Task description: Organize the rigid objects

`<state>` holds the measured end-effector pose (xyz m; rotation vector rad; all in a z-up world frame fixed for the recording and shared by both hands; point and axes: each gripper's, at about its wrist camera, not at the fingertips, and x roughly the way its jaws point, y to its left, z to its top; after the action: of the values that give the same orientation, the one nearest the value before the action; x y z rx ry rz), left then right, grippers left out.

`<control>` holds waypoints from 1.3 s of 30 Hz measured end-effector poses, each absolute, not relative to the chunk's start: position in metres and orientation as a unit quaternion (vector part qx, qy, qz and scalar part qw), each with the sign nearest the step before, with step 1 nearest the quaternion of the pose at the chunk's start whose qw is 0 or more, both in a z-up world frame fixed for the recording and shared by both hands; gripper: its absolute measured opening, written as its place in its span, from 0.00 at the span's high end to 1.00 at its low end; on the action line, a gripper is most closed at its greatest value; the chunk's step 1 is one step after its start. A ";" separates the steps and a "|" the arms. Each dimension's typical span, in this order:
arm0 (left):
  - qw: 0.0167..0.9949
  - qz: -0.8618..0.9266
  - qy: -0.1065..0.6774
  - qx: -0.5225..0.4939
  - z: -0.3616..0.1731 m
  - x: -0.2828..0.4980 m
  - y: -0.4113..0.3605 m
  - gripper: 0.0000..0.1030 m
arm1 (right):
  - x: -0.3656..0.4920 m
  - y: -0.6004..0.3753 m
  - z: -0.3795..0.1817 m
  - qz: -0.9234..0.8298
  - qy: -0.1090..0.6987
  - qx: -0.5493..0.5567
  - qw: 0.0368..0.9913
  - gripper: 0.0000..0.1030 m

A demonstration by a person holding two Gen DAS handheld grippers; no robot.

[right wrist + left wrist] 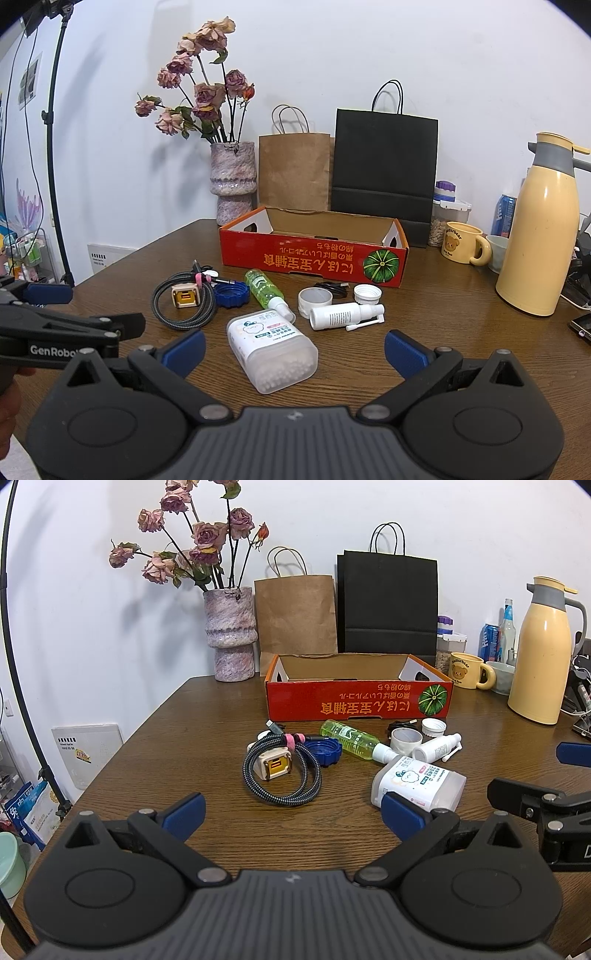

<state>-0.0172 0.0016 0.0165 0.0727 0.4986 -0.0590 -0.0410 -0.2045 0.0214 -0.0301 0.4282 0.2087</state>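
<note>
Rigid objects, from the cotton-swab box point(271, 350) to the green spray bottle point(266, 290), lie at twelve o'clock before our wide-open left gripper point(291, 814) and right gripper point(293, 349); the red carton point(314, 249) looks empty, nothing sorted.

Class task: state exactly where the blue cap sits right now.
In both views the blue cap lies on the table, left of centre, between the coiled cable and the green bottle.

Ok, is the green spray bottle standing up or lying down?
Lying down. The green spray bottle rests on its side on the table, nozzle pointing toward the camera.
</note>
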 end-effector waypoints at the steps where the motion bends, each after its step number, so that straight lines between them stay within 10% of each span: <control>1: 0.968 -0.029 0.247 0.036 0.016 -0.018 0.002 0.00 | -0.041 -0.205 0.021 0.103 0.212 -0.015 0.972 0.00; 39: 0.966 -0.002 0.260 0.021 0.000 0.016 0.036 0.00 | 0.039 -0.170 -0.015 0.123 0.264 -0.084 0.953 0.00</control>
<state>0.0162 0.0358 0.0003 0.0415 0.5251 -0.0031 0.0391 -0.1705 -0.0147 -0.1711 0.5372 0.2495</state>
